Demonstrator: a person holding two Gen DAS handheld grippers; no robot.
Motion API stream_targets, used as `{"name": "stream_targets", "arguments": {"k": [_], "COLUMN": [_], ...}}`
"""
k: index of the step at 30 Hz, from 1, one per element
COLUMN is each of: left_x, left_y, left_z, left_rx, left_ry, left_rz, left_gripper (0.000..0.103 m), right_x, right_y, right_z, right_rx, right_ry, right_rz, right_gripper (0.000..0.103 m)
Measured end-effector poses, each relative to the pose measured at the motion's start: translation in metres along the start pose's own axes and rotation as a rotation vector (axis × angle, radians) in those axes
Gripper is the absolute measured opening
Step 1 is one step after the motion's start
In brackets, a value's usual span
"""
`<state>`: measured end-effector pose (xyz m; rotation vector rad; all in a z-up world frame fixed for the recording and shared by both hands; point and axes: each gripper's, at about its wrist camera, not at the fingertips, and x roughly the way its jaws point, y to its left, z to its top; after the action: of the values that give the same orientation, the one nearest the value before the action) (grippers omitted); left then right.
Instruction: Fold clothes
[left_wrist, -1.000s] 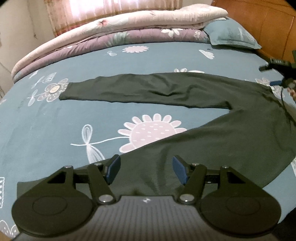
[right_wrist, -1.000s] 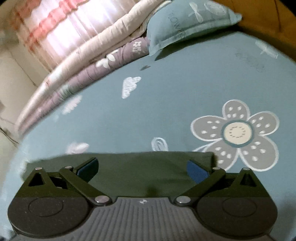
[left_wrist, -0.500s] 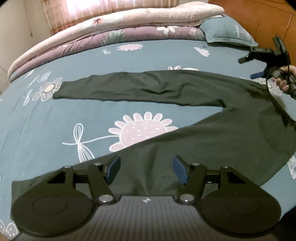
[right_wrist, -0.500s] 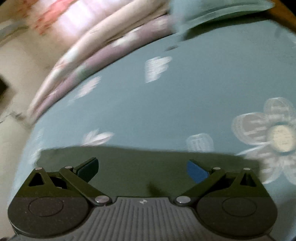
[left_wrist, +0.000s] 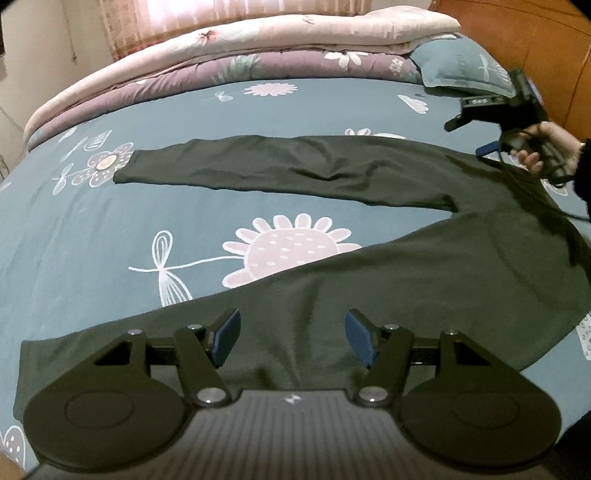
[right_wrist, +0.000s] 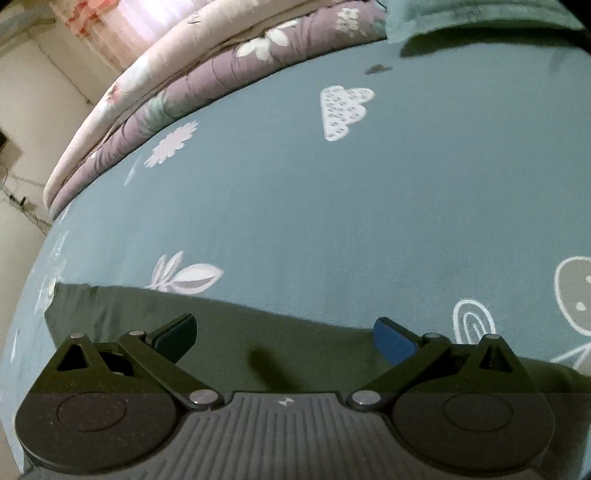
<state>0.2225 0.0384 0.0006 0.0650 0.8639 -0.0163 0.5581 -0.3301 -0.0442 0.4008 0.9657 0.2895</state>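
Trousers (left_wrist: 424, 266) lie spread on the bed (left_wrist: 110, 236): one leg under the left gripper (left_wrist: 291, 338), the other ahead; folded quilts (left_wrist: 258, 48) lie beyond

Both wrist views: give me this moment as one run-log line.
trousers: flat, unfolded on bed | left gripper: open above a leg | right gripper: open above far edge

Open bedsheet (right_wrist: 332, 206) short of stacked quilts (left_wrist: 236, 55).
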Motion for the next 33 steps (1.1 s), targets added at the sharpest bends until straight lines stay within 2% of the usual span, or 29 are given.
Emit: {"name": "stream_targets", "arguments": {"k": [3, 6, 8, 12, 14, 16, 17, 20, 24, 26, 29, 33], "left_x": [0.006, 0.015, 0.021, 0.029, 0.028, 0.021, 0.019, 0.018, 0.010, 0.005, 0.001, -0.002], "left_y": [0.003, 0.004, 0.004, 0.004, 0.003, 0.003, 0.004, 0.006, 0.010, 0.013, 0.020, 0.034], "left_z": [-0.001, -0.003, -0.006, -0.012, -0.013, -0.012, -0.011, -0.006, -0.004, -0.006, -0.009, -0.018], "left_rx": [-0.019, -0.038, -0.062, -0.114, -0.134, -0.141, -0.148, -0.159, -0.169, -0.180, -0.198, -0.228], "left_ry": [0.004, 0.019, 0.034, 0.080, 0.094, 0.085, 0.082, 0.080, 0.060, 0.051, 0.046, 0.049], "left_rz": [-0.011, -0.025, -0.046, -0.059, -0.052, -0.059, -0.061, -0.032, -0.019, -0.011, -0.001, 0.014], "left_gripper": [0.065, 0.065, 0.065, 0.065, 0.065, 0.065, 0.065, 0.065, 0.065, 0.065, 0.065, 0.065], "right_x": [-0.011, 0.000, 0.011, 0.016, 0.009, -0.006, -0.015, -0.032, -0.023, -0.005, 0.021, 0.037], "right_y": [0.017, 0.025, 0.024, 0.022, 0.028, 0.041, 0.049, 0.086, 0.132, 0.152, 0.169, 0.162], "right_z": [-0.008, -0.026, -0.033, -0.024, -0.023, -0.028, -0.033, -0.052, -0.075, -0.084, -0.102, -0.122], "right_rx": [-0.034, -0.049, -0.068, -0.079, -0.074, -0.099, -0.116, -0.237, -0.388, -0.444, -0.518, -0.471], "right_ry": [0.038, 0.106, 0.109, 0.021, -0.021, -0.031, -0.029, -0.029, -0.001, 0.036, 0.067, 0.158], "right_rz": [0.046, 0.059, 0.025, -0.002, -0.094, -0.003, 0.075, 0.222, 0.303, 0.312, 0.242, 0.180], "right_gripper": [0.103, 0.103, 0.103, 0.103, 0.103, 0.103, 0.103, 0.103, 0.103, 0.103, 0.103, 0.103]}}
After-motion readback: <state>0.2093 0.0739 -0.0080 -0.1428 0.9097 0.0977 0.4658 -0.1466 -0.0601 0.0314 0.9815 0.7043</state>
